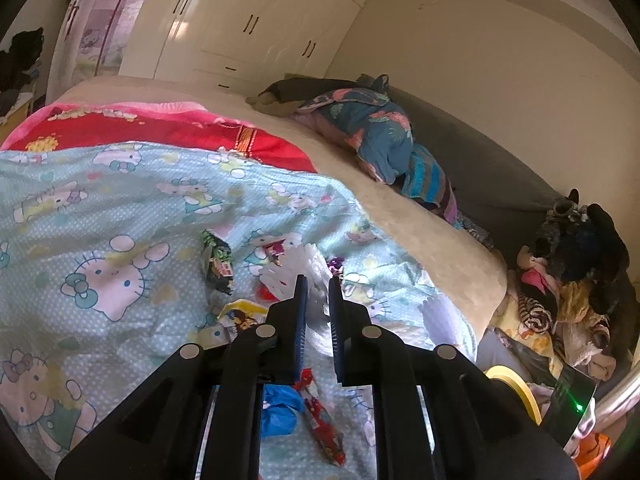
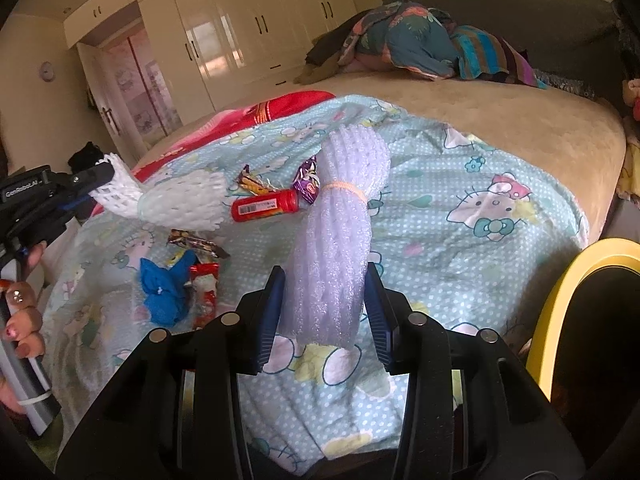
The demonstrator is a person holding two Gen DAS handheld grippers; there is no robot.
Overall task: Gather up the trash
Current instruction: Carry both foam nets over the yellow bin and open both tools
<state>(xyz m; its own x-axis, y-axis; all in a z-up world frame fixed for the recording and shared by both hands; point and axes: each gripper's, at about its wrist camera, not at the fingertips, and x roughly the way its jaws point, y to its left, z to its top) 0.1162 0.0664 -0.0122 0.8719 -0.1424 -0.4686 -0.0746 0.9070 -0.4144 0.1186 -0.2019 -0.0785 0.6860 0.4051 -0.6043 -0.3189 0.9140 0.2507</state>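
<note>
**Bedroom around the bed**

A pale blue cat-print quilt (image 2: 460,184) covers the near part of the bed (image 2: 500,120), with a red blanket (image 1: 168,130) beyond it toward the far left edge. A bundle of floral and striped cloth (image 2: 420,48) lies at the bed's far edge against the grey headboard (image 1: 492,168). Cream wardrobes (image 1: 248,28) fill the far wall. Heaped clothes (image 1: 560,288) sit off the bed's right corner.

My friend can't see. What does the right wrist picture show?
The right tool grips a bundled foam net sleeve over a Hello Kitty blanket. At far left, the left tool pinches a white foam net, beside a red bottle and candy wrappers.
</note>
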